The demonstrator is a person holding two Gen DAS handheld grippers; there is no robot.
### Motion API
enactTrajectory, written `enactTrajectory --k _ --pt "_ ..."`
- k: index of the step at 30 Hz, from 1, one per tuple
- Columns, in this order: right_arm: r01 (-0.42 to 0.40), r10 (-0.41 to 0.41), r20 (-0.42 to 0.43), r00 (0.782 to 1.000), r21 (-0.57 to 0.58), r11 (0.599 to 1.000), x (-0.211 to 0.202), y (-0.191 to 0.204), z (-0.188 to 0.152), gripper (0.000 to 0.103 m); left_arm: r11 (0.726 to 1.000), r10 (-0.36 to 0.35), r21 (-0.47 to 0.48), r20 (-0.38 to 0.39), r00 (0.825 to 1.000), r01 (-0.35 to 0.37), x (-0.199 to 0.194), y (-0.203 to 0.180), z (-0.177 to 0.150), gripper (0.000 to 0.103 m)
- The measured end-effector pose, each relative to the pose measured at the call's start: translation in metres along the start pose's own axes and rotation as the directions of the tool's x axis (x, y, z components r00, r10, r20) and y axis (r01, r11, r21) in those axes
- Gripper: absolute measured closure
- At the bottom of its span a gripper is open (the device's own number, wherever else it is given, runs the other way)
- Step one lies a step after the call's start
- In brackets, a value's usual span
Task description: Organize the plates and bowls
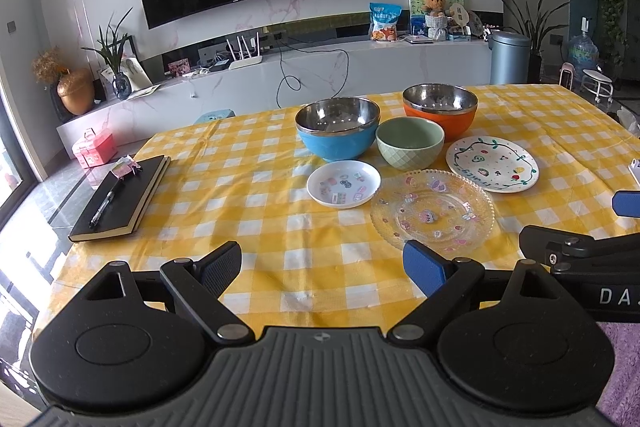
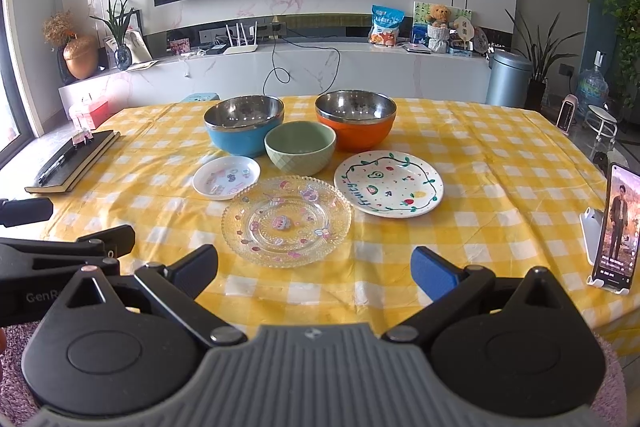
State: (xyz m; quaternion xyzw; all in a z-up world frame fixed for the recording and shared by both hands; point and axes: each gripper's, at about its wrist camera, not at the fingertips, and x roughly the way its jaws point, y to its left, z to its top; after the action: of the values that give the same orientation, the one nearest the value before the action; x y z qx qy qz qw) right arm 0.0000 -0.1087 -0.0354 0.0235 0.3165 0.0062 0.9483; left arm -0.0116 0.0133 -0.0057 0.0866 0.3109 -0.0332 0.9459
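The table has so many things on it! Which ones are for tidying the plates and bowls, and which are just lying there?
For the job:
- blue bowl
- orange bowl
- green bowl
- small sticker plate
- glass plate
- painted fruit plate

Just lying about:
- black notebook with a pen
- phone on a stand

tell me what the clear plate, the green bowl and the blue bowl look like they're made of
Clear plate: probably glass, perhaps acrylic; the check cloth shows through it, and its rim is beaded.
Green bowl: likely glazed ceramic; opaque, thick rim, soft sheen, quilted diamond relief outside.
Blue bowl: mirror-like steel lining, judging by its reflections; the matte blue shell could be plastic or painted metal.
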Motion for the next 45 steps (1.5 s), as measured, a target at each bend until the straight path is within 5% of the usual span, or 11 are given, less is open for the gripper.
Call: enactTrajectory --k 10,13,18,29,45 --pt "-0.044 0.042 0.061 0.997 0.022 0.999 0.012 -0.017 -0.003 0.002 0.998 -0.029 -0.059 -0.025 0.999 0.028 0.022 0.0 0.008 0.0" --pt "-0.105 0.102 0.124 0.987 0.018 0.994 0.02 -0.026 -0.007 0.002 0.997 -0.042 -0.069 -0.039 0.998 0.04 0.036 -0.003 0.011 0.014" --pt "-0.089 0.088 0.065 0.994 0.02 0.996 0.049 -0.032 -0.002 0.004 0.994 -0.063 -0.09 -0.047 0.997 0.058 0.054 -0.008 0.013 0.025" --pt "-0.096 0.098 -0.036 0.994 0.074 0.993 0.101 -0.04 0.001 0.052 0.972 -0.193 -0.149 -0.057 0.98 0.183 0.093 -0.01 0.017 0.058" --pt "-0.122 0.145 -0.085 0.986 0.232 0.965 0.156 -0.063 0.004 0.082 0.925 -0.263 -0.307 -0.09 0.961 0.224 0.15 -0.001 0.009 0.075"
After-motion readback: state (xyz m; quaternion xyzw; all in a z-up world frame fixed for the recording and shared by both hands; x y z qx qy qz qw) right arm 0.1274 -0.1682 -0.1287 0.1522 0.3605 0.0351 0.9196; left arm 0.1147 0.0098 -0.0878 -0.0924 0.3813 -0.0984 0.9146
